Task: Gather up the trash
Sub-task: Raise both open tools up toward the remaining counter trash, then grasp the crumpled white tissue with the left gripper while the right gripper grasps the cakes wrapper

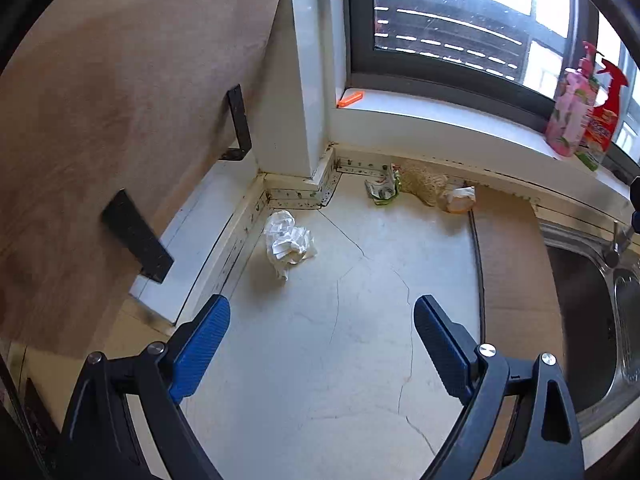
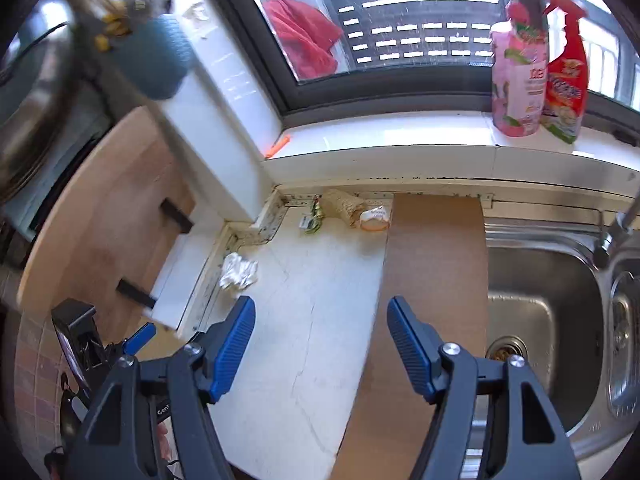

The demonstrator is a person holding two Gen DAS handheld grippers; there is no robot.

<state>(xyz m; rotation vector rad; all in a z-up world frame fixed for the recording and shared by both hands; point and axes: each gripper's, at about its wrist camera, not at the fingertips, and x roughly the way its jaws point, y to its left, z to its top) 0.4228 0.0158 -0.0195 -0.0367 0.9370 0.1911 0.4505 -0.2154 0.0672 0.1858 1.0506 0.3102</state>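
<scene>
The cracked white bench (image 1: 360,340) is shown beside a steel sink (image 2: 560,288). No label on the pink bottle (image 2: 518,80) or red spray bottle (image 2: 566,84) can be read reliably. The left tool (image 1: 322,322) and right tool (image 2: 322,322) are held wide open and empty. A crumpled white tissue (image 1: 289,240) is seen at the bench's left edge; wrappers (image 1: 383,189) are seen against the back wall.

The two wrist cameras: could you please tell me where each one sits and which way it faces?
Left wrist: on the left gripper, looking down its open blue fingers at the counter corner and crumpled tissue.
Right wrist: on the right gripper, open, facing the counter, brown board and sink; the left gripper shows at lower left.
Shared: tissue, green wrapper, pink bottle, red spray bottle.
</scene>
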